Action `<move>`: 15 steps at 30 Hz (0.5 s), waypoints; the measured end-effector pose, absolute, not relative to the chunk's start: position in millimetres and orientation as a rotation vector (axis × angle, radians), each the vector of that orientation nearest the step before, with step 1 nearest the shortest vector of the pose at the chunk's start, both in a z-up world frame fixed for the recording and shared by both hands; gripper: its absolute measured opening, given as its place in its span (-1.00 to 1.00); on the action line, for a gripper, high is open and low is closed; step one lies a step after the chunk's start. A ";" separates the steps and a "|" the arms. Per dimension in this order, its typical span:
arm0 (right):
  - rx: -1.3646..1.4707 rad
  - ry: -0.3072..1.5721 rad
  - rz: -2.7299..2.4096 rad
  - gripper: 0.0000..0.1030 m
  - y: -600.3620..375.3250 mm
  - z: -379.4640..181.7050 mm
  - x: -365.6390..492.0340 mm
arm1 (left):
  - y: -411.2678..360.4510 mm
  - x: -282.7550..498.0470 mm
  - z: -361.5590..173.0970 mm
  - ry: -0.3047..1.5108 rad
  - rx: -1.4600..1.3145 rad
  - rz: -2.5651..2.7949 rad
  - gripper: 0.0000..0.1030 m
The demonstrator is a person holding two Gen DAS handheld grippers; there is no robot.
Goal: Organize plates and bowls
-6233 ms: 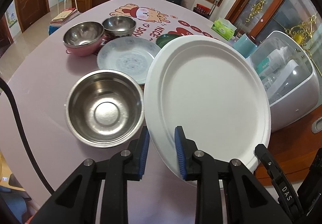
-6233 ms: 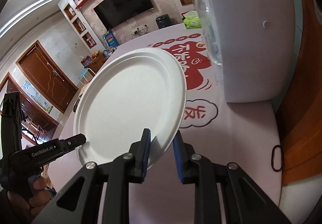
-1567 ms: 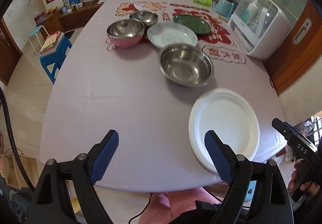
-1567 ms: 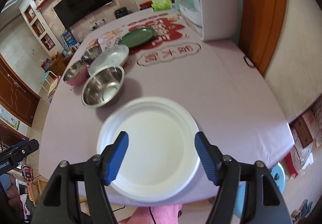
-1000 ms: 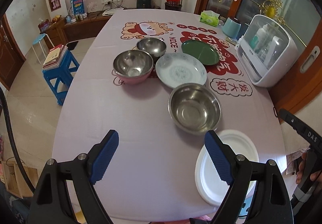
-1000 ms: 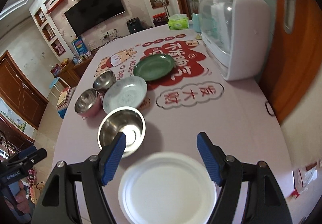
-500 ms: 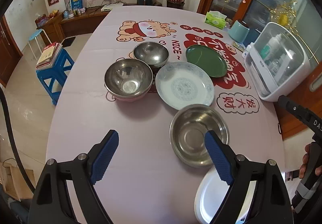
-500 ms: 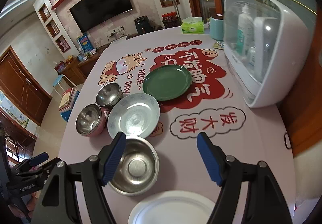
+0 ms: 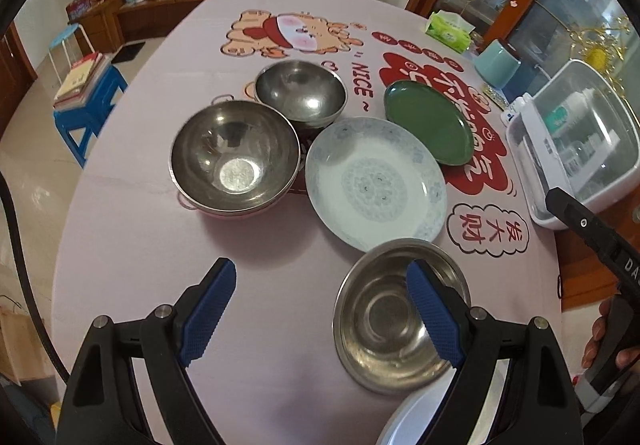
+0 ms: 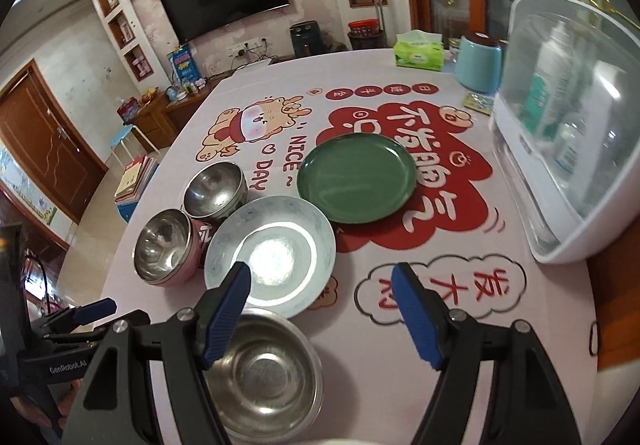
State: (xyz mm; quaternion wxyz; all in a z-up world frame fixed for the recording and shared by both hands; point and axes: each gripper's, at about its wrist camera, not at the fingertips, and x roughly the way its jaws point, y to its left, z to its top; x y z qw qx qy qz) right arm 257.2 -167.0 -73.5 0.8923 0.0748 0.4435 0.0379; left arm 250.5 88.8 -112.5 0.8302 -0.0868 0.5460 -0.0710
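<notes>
Over a pink cartoon-print tablecloth [image 9: 140, 245], the left gripper [image 9: 322, 315] hangs with fingers spread wide, empty; a steel bowl [image 9: 394, 315] sits just behind its right fingertip, and a white plate's [image 9: 416, 419] rim peeks beneath that finger. Beyond the fingertips lie a pale patterned plate [image 9: 376, 181], a green plate [image 9: 430, 123], a pink-sided steel bowl [image 9: 234, 157] and a smaller steel bowl [image 9: 300, 91]. Likewise spread and empty, the right gripper [image 10: 320, 311] frames the table, the steel bowl [image 10: 260, 369] under its left finger, a white dish cabinet [image 10: 568, 133] off to its right.
</notes>
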 end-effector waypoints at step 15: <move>0.037 0.878 0.147 0.42 -145.1 -123.0 279.8 | 81.4 283.9 -172.0 1.222 -0.315 -0.167 0.68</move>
